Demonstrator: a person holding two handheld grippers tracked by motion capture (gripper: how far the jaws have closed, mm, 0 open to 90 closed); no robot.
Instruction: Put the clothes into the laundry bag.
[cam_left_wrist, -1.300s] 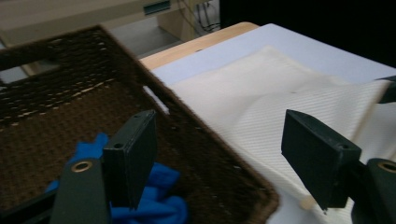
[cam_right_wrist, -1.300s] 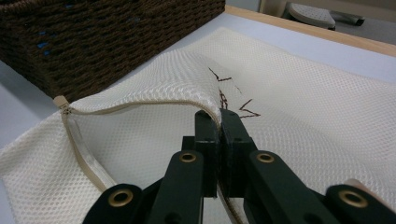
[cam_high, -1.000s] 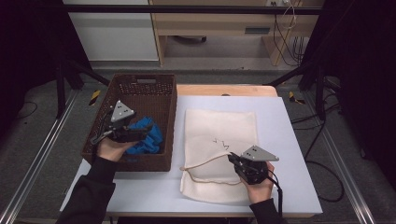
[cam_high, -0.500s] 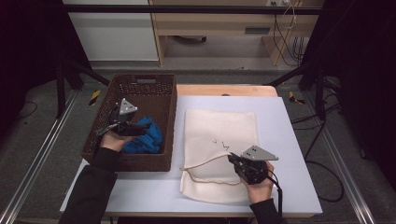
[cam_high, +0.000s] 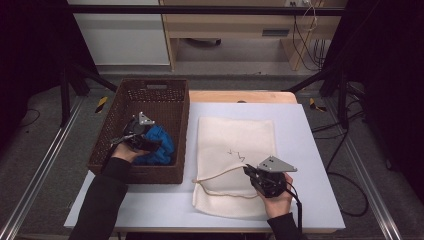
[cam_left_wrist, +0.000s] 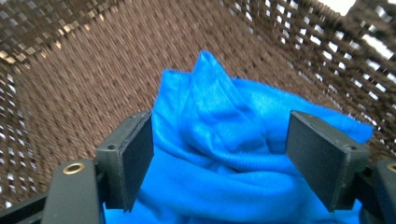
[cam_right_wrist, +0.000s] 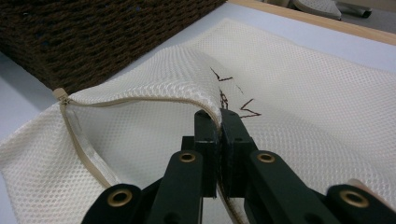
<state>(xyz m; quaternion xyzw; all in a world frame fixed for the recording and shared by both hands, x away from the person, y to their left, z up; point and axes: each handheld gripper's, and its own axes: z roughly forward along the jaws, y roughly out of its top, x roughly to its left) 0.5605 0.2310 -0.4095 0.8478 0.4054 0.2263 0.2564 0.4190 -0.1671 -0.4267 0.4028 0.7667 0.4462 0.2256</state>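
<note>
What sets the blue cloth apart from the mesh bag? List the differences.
The blue cloth is bunched up inside the wicker basket; the mesh bag lies flat on the table.
The cloth sits loose between the left gripper's open jaws; the right gripper pinches the bag's zipped edge.
Both are soft fabric.

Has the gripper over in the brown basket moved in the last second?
Yes. The left gripper has sunk toward the blue cloth and slid toward the basket's right wall; its open jaws now straddle the cloth.
</note>
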